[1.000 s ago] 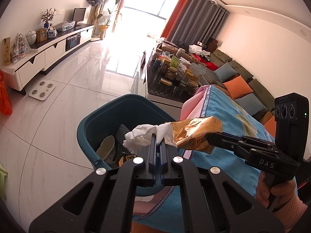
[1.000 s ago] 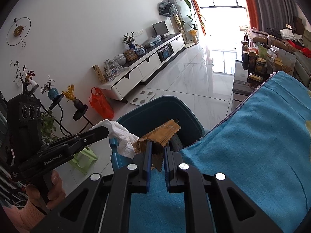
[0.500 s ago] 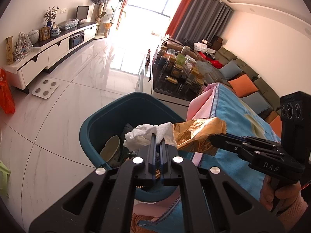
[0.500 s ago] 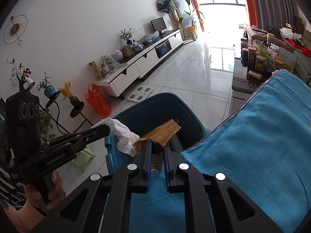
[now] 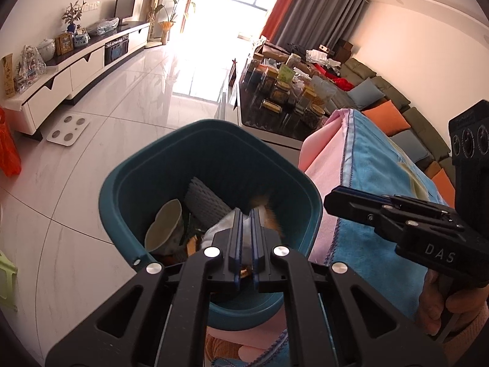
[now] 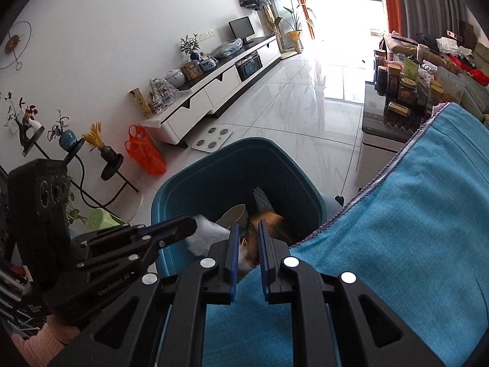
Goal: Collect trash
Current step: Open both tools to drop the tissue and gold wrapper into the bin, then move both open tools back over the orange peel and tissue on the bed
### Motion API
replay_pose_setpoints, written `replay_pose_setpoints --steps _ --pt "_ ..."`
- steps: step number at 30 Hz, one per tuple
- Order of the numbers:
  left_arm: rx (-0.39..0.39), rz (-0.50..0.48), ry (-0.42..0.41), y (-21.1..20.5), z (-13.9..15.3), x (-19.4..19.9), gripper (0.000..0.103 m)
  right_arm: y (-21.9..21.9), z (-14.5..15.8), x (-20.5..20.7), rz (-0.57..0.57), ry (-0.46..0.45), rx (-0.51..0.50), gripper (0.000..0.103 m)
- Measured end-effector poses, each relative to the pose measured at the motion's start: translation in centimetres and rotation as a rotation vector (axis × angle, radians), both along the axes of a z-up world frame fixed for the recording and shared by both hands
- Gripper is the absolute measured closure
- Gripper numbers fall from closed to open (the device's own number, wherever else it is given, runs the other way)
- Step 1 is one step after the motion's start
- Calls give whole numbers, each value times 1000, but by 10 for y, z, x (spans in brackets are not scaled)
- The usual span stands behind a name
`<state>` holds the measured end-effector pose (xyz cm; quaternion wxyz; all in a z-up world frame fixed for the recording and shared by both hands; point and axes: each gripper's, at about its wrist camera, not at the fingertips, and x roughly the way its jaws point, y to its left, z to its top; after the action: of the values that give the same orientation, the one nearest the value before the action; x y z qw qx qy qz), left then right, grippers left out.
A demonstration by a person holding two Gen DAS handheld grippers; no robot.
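Dropping trash: both claws hanging released over the bin (image 5: 159,153).
Left claw (image 5: 246,223) jaws have just been opening, nothing between them. Tissue (image 5: 218,229) and wrapper (image 5: 267,214) are falling inside the bin, right claw (image 6: 247,235) gaping above. Risk: the light tissue snagging the bin's rim and spilling onto the glossy floor (image 5: 91,168) beside it.

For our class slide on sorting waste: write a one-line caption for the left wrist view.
Left gripper and right gripper poised over a teal plastic bin as white tissue and orange wrapper drop in.
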<state>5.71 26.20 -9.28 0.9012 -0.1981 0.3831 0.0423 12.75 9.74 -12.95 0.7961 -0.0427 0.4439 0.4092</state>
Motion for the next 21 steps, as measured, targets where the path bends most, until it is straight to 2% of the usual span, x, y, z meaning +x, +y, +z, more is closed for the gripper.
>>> replay_pose_setpoints --steps 5,9,12,16,21 --pt "0 -2 -24 -1 6 -3 73 -16 10 -4 -13 -23 27 90" --pt "14 -32 -83 -11 22 -14 57 -42 27 -17 -20 -68 66 79" --pt "28 -83 -134 -27 38 -22 50 -70 37 -28 -43 -106 90 67" --pt "21 -194 -192 -60 55 -25 44 -117 49 -40 -117 -144 116 63" --pt "4 -349 -210 -112 63 -17 39 -177 55 -55 -258 -180 128 63"
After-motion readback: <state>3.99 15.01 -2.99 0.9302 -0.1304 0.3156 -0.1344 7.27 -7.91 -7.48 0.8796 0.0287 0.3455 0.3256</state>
